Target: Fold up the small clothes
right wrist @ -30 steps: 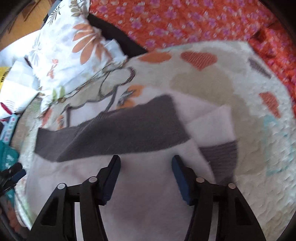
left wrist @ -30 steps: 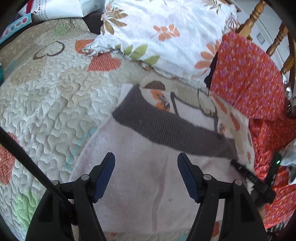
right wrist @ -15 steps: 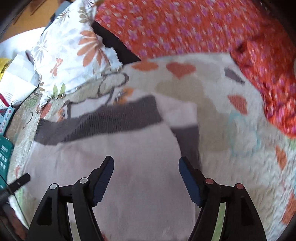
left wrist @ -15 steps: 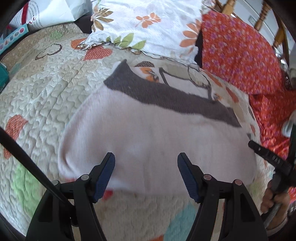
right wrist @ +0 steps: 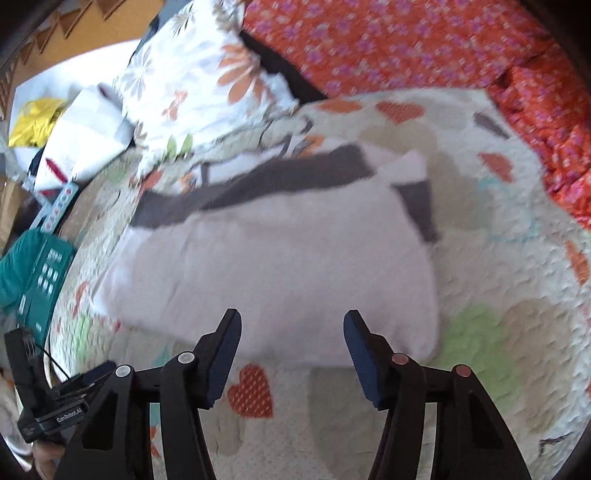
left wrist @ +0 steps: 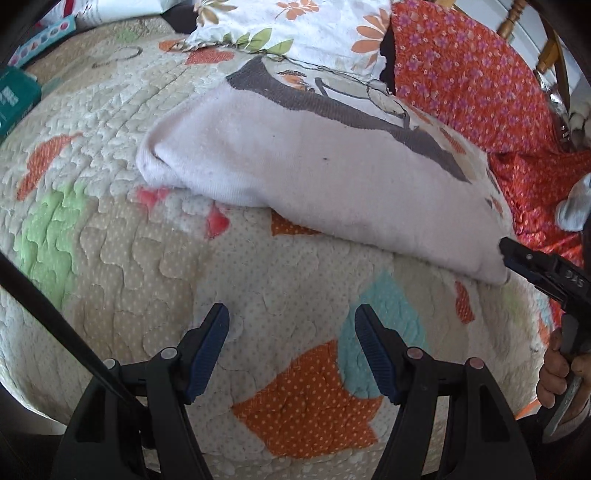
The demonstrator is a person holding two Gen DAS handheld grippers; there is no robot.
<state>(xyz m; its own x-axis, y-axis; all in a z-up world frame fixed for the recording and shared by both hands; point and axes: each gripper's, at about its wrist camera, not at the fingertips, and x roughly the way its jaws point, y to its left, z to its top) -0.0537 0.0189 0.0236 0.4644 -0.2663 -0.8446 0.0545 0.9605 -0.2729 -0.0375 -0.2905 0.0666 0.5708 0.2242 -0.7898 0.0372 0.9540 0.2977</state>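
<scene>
A white knitted garment with a dark grey band lies folded on the quilt. My left gripper is open over bare quilt just short of the garment's near fold, nothing between its fingers. In the right wrist view the same garment shows its grey band at the far edge and a grey cuff on the right. My right gripper hovers at the garment's near edge with its jaws closing on nothing. The right tool's tip sits by the garment's right corner.
A floral pillow and red flowered fabric lie behind the garment. A teal box sits at the left, a wooden chair at the far right. A hand holds the right tool.
Both grippers have drawn back off the garment toward the near side of the quilt. The garment now lies farther ahead, with its near edge as a rounded fold.
</scene>
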